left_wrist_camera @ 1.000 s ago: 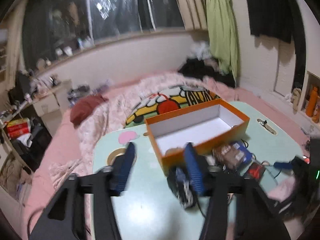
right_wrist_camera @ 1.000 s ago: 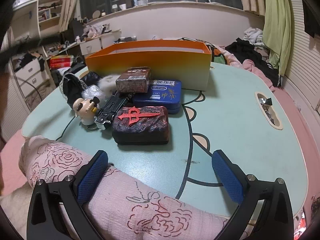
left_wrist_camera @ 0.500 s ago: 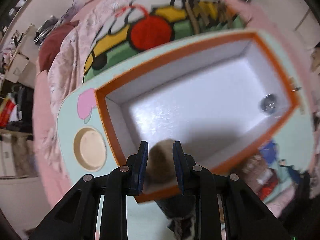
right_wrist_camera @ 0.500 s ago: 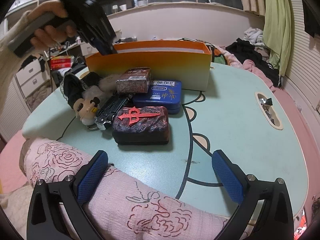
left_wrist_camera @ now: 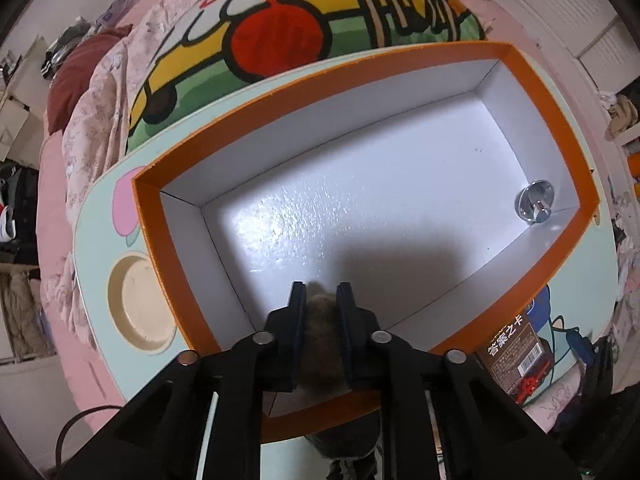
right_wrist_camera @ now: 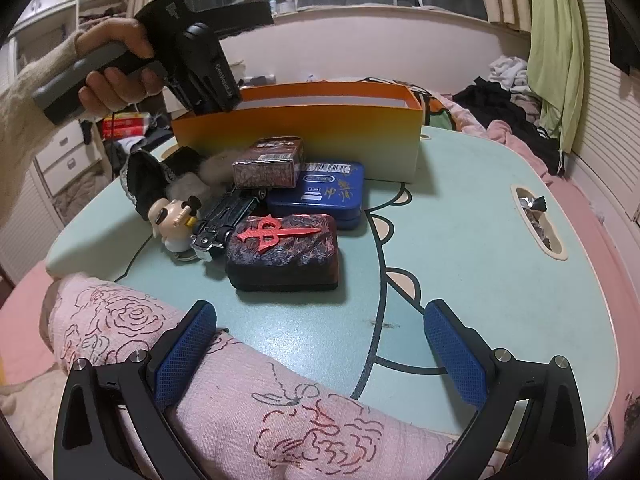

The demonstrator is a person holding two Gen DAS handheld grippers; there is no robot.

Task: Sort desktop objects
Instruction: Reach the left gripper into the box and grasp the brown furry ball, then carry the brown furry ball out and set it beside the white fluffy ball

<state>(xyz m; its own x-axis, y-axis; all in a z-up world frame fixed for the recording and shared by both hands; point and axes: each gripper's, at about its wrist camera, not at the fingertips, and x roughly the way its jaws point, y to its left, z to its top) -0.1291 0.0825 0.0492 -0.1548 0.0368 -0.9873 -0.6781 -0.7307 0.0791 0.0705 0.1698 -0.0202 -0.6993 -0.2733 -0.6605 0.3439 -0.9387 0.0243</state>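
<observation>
While the left gripper [left_wrist_camera: 322, 294] clenches a brown furry ball [left_wrist_camera: 323, 322] over the orange box's [left_wrist_camera: 532, 80] near end, that box's long axis runs ahead and rightward. Parted wide, the right gripper [right_wrist_camera: 320, 354] holds nothing, the clutter ahead of it.

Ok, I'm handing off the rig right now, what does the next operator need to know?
Left gripper: shut on a furry ball, held over the near-left end of the orange box.
Right gripper: open, empty, low at the table's near edge.
Done: only a small metal knob lies in the box.
Left: drop the ball, then box the red-and-black case, blue tin, brown card box, black multitool, doll.
</observation>
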